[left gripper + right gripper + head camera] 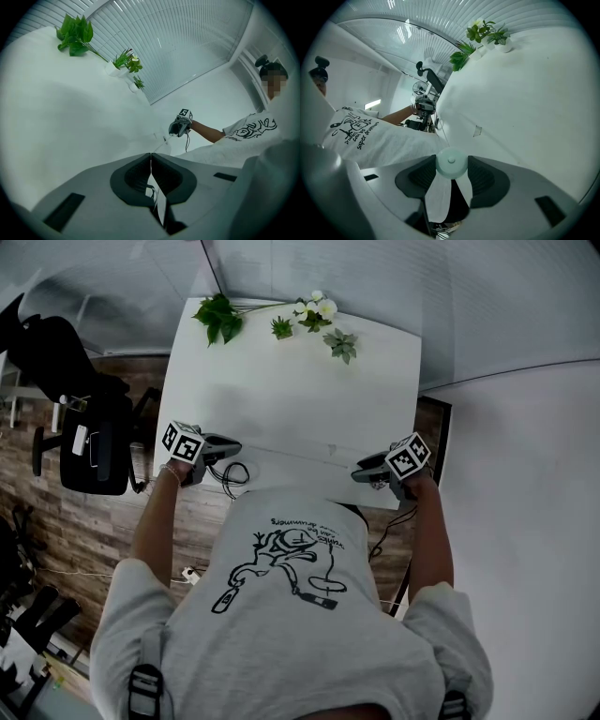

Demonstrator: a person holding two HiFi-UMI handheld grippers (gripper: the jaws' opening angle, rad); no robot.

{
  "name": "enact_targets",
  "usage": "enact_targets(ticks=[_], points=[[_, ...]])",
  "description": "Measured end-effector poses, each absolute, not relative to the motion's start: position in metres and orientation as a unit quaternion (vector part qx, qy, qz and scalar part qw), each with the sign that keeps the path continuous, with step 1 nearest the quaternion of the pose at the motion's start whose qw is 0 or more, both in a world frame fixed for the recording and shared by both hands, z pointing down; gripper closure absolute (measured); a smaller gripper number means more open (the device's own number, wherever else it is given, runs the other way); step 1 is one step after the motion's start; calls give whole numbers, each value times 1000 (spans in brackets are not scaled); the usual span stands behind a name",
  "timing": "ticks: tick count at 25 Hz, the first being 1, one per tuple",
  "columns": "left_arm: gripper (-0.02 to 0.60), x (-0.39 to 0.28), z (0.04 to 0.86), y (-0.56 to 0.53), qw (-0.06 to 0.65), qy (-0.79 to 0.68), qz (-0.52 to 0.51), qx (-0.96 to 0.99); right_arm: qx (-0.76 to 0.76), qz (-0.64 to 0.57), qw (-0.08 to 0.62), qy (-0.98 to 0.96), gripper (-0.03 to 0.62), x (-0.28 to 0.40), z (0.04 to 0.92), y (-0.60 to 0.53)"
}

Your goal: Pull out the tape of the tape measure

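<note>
Left hand-held gripper [229, 444] is apparently pinching the one tape [156, 197]; right hand-held gripper [361, 468] is clamping the single round tape measure [451, 162], tape stretching between the two.

A shirt [281, 615] hides part of the counter's [291, 381] near edge, and the tape [157, 199] looks too thin to follow there.

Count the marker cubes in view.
2. One cube rides the left gripper, shut on the tape, by the table's left edge; the other rides the right gripper, shut on the tape measure, by its right edge. None seems hidden.
</note>
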State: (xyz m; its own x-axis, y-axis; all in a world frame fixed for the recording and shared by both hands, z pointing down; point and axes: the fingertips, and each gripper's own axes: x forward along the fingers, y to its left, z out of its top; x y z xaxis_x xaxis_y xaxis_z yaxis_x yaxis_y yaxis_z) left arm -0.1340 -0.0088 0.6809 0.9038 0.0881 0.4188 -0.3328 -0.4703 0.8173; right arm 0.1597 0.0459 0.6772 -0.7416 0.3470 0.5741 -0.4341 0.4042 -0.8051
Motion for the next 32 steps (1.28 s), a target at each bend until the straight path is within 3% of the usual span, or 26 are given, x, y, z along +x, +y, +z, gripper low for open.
enact_targets(ticks=[32], points=[[558,-168,684,-2,516,-105,212,823,35,549,365,-751,372,170,671,57]])
